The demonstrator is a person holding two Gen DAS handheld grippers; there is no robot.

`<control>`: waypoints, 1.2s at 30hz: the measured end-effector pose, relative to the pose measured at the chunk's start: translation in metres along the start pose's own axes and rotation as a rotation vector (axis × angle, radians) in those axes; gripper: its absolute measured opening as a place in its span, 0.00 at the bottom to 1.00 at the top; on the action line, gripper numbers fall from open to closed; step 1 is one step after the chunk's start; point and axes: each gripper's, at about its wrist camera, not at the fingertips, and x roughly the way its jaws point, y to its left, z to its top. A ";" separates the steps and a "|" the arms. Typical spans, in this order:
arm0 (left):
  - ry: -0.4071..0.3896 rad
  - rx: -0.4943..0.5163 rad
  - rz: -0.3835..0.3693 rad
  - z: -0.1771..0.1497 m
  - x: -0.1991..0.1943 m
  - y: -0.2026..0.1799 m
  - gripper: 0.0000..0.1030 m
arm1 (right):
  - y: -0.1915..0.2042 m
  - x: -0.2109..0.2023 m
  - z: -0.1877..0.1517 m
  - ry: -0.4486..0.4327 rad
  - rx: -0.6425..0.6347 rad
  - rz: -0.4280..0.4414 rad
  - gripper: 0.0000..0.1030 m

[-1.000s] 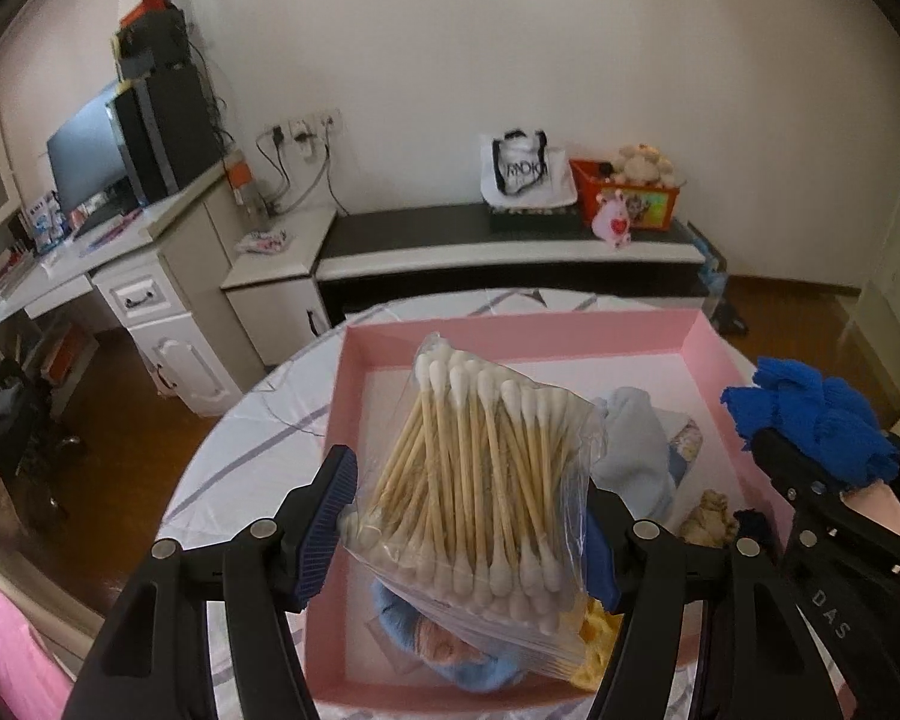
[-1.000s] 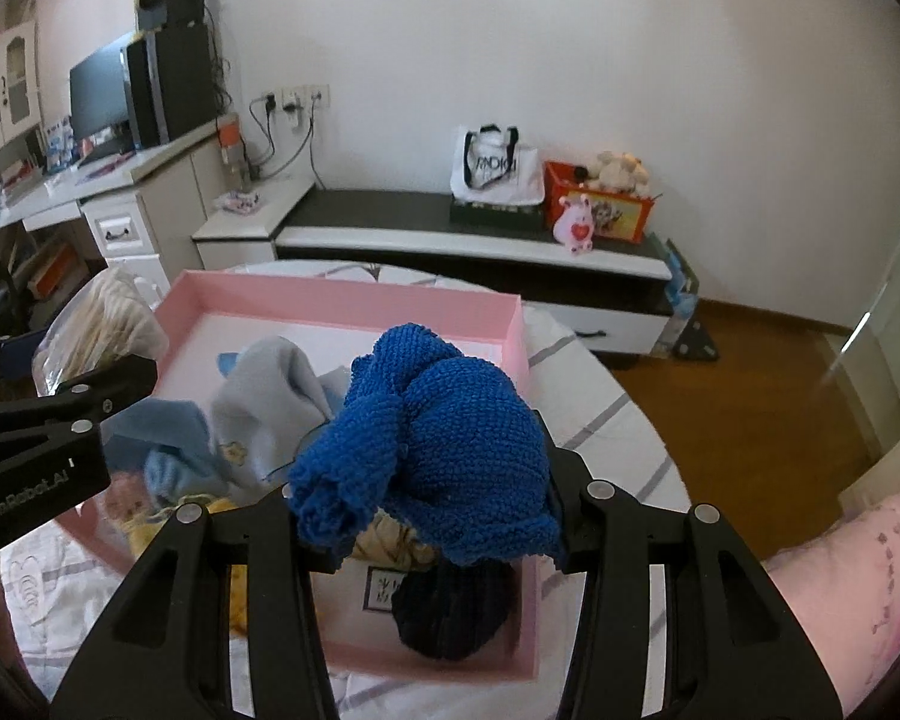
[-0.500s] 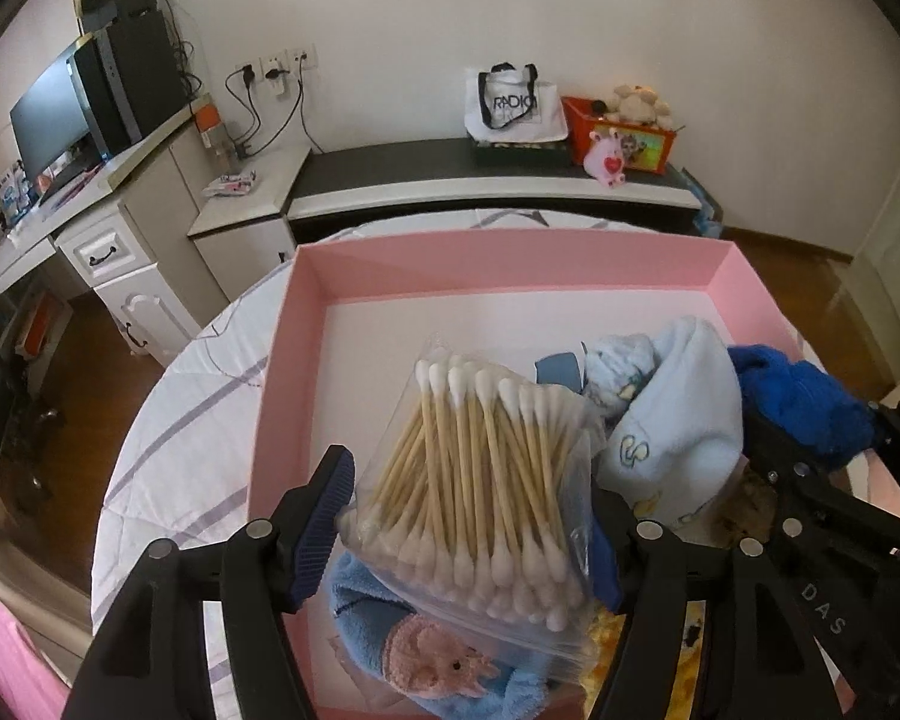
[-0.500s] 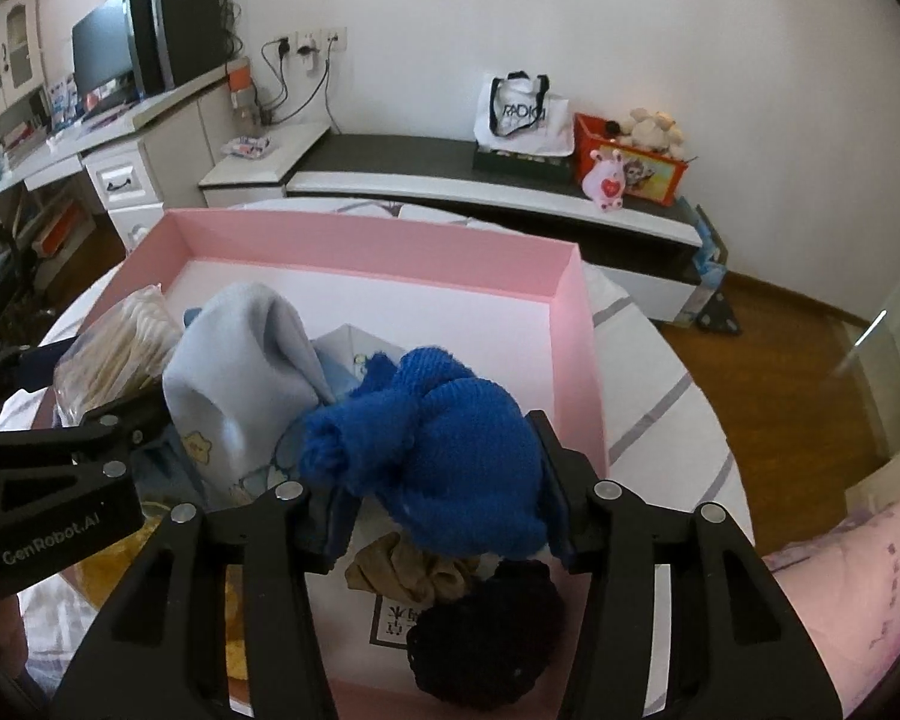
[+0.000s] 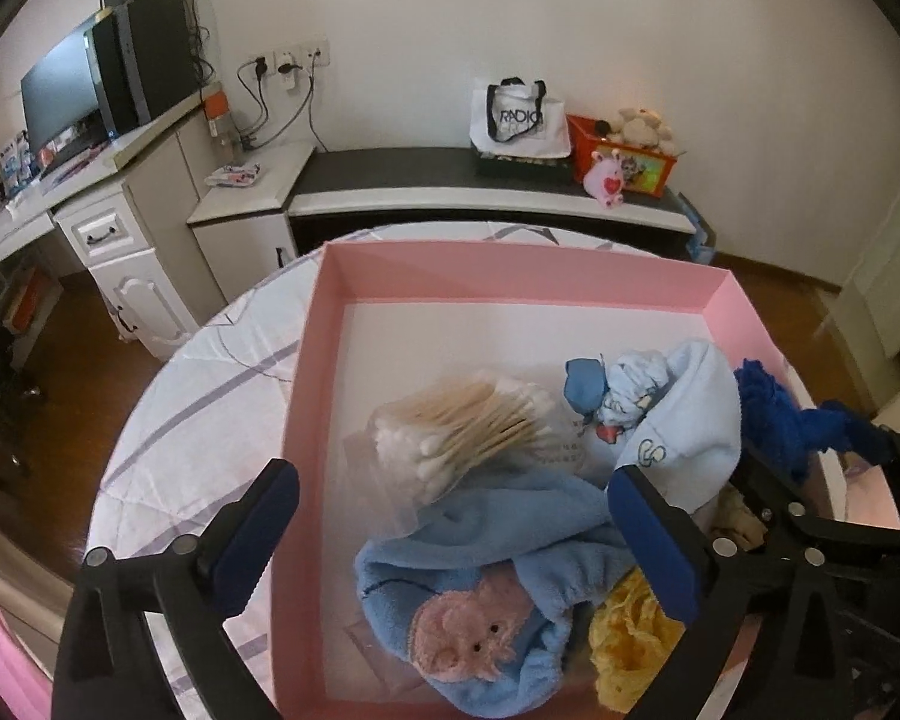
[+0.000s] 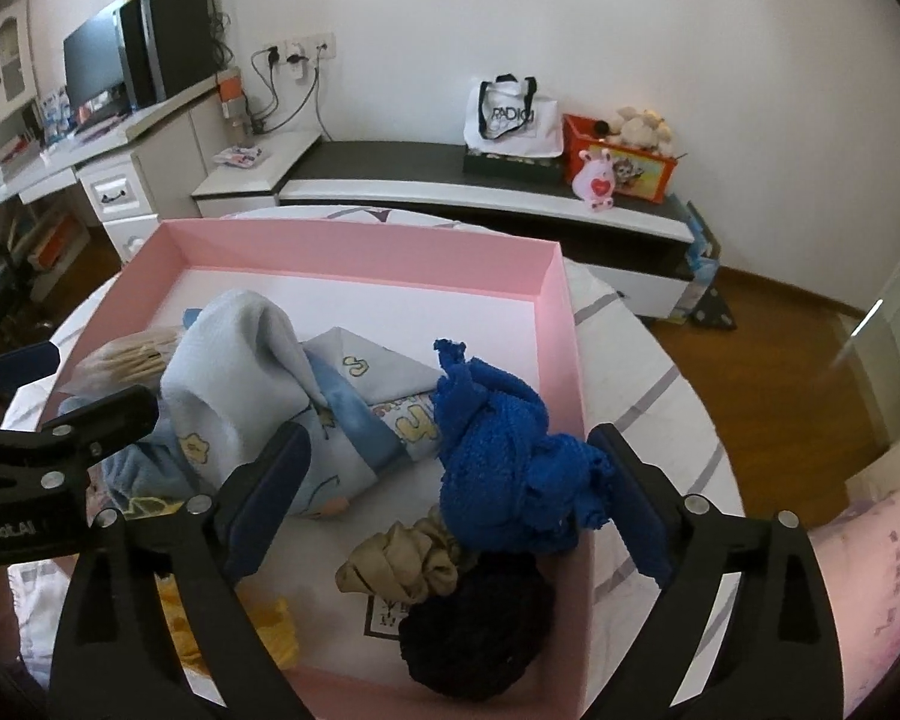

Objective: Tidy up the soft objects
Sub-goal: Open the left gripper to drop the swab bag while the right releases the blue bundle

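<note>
A pink box (image 5: 312, 360) (image 6: 561, 324) sits on the round table. A clear bag of cotton swabs (image 5: 468, 432) lies inside it, partly on a light blue plush towel (image 5: 510, 546). My left gripper (image 5: 450, 534) is open above them, holding nothing. A dark blue knitted cloth (image 6: 498, 456) lies in the box by its right wall, between the wide-open jaws of my right gripper (image 6: 450, 498). A pale blue cloth (image 6: 240, 354), a beige scrunchie (image 6: 402, 564), a black ball (image 6: 480, 630) and a yellow item (image 5: 624, 642) also lie inside.
The table has a white striped cover (image 5: 198, 420). Behind it stand a low TV bench (image 5: 480, 180) with a white bag (image 5: 516, 120) and an orange toy box (image 5: 624, 156), and a desk with a monitor (image 5: 60, 102) at the left.
Both grippers opened. The swab bag dropped from the left one into the box and lies on its side. The blue knitted cloth left the right one and rests in the box.
</note>
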 end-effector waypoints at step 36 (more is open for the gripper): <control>-0.114 0.021 0.058 -0.098 -0.133 -0.015 0.99 | -0.012 -0.085 -0.022 -0.097 0.087 -0.001 0.90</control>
